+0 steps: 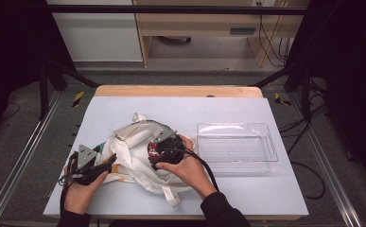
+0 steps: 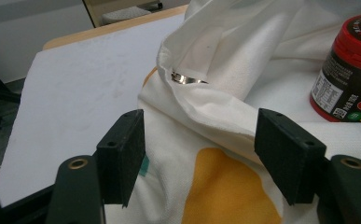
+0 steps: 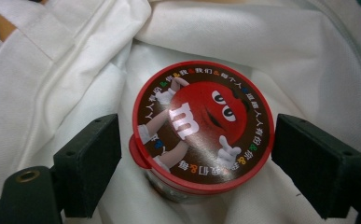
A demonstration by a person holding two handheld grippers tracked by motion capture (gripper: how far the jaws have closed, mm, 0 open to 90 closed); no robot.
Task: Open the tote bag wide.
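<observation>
Right gripper (image 3: 194, 154) first: jaws spread wide, nothing clamped. The red-lidded candy jar (image 3: 200, 126) sits square between them, small gap showing on each side, pads not pressing. The lid faces the right gripper view head-on, so the jar's long axis runs roughly along the line of the jaws, top towards the camera. The jar rests on the folds of the white tote bag (image 3: 66, 74), not inside it as far as I can tell.

In the high view, the right hand (image 1: 186, 166) is cupped over its gripper, angled up and left from the near desk edge, tip down onto the jar (image 1: 153, 150). This hand is plainly nearer the jar; closing looks like the likely next step, judged from the straddle.

Left gripper (image 2: 199, 154): jaws also well open, holding nothing. Bag cloth with an orange patch (image 2: 229, 191) lies between and below the pads, not pinched. The bag's hem edge is just ahead of the jaws; a bit of shiny metal (image 2: 187, 78) shows in its opening, what it is unclear. The jar (image 2: 348, 70) stands upright ahead and off to the right jaw's side.

Left hand (image 1: 82, 189) low at the near left of the desk (image 1: 124, 109), gripper pointing right into the bag.

Farther right, apart from both jaws: clear plastic tray (image 1: 271, 146), likely the jar's destination.
</observation>
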